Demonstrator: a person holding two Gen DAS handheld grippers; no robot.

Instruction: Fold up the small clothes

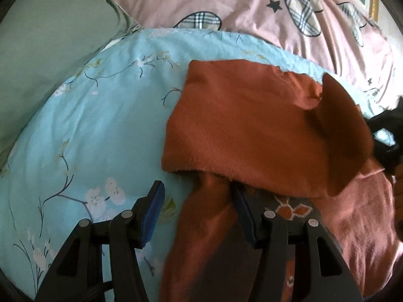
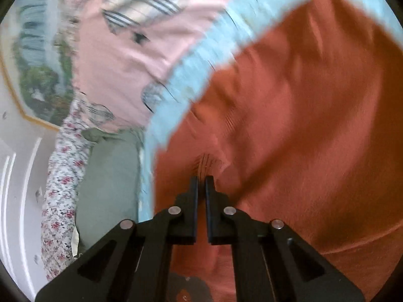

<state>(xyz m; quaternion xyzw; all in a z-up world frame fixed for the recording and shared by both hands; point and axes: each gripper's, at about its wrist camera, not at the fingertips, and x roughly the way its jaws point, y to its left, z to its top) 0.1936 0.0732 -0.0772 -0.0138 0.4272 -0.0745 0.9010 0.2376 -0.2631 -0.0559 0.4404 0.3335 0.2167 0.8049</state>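
Left gripper (image 1: 199,216): jaws stand apart, with a hanging strip of the rust-orange garment (image 1: 252,120) between the blue pads; the pads do not look pressed on it.
Right gripper (image 2: 201,183): jaws closed, pinching a puckered bit of the garment's cloth at the tips; the right view is blurred.
Garment, place: on the pale blue floral sheet (image 1: 88,125), partly folded, one flap laid over the body, a corner lifted at the right side of the left view.
Garment, handling: soft, light, fuzzy knit, I judge; it will sag and slide off a loose pinch, so take it by a hem or corner, two layers together.
Pink quilt (image 1: 239,7): beyond the sheet, well clear of the fold.
Green pillow (image 1: 45,45): at the sheet's far left, apart from the garment.
Floral cloth (image 2: 63,176): beside the bed's edge, no hindrance.
Framed picture (image 2: 37,83): on the wall.
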